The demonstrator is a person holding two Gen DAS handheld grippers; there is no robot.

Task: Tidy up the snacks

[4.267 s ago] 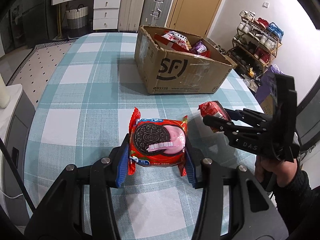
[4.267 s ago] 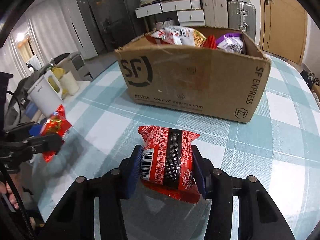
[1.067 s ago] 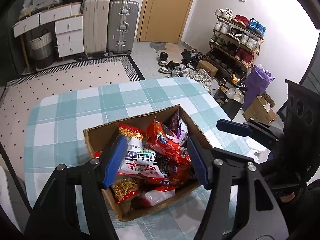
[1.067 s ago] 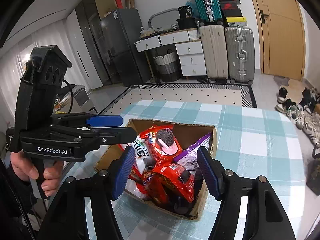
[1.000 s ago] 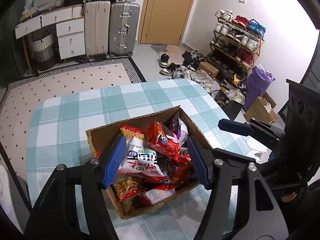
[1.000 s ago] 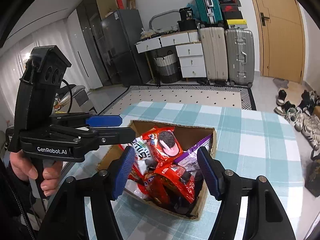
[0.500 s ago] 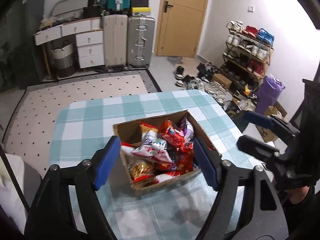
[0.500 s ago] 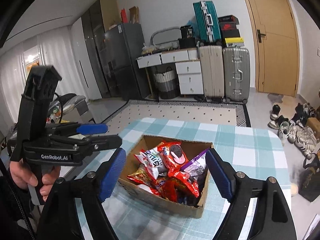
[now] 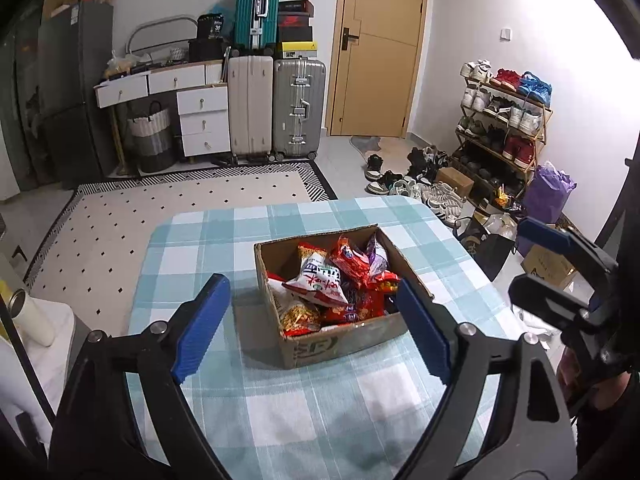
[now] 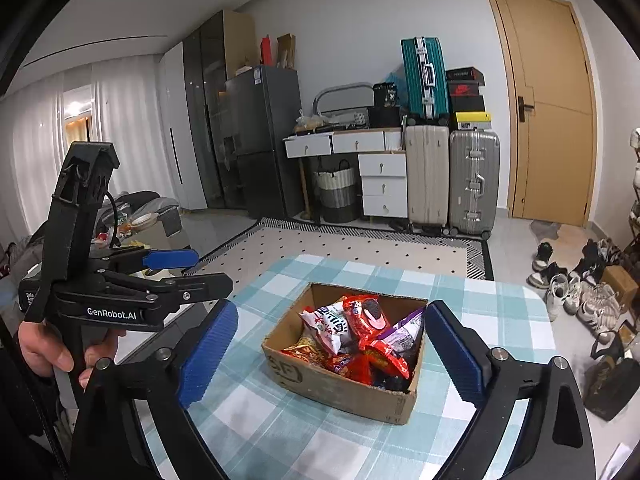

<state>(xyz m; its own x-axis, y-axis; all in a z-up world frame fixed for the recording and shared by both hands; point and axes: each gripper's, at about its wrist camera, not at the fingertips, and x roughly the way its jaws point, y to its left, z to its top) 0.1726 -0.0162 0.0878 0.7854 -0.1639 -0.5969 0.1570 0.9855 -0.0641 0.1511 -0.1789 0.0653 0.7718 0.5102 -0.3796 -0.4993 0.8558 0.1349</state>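
Left wrist view: The left gripper (image 9: 314, 326) is hanging high above the desk (image 9: 192, 240) with its blue fingers (image 9: 200, 322) spread wide apart, and it is holding nothing. Below it, a cardboard box (image 9: 352, 340) is sitting on the blue and white checked cloth, near the middle of the desk. Snack bags (image 9: 340, 284) are piling up inside the box, mostly red ones. A white bag with red letters (image 9: 318, 280) is lying on top, and a purple bag (image 9: 374, 250) is poking up at the far side. The right gripper (image 9: 536, 256) is showing at the right edge, also spread apart and holding nothing.

Right wrist view: The right gripper (image 10: 330, 354) is hanging above the same box (image 10: 360, 392) with its blue fingers (image 10: 456, 354) wide apart and nothing between them. A red cookie bag (image 10: 366, 316) is lying on top of the pile, next to the white bag (image 10: 326, 326) and the purple bag (image 10: 404, 330). The left gripper (image 10: 200, 268) is floating at the left, held by a hand (image 10: 56, 350), with its fingers apart too. Suitcases (image 10: 452, 178) are standing by the far wall, next to a wooden door (image 10: 552, 100).
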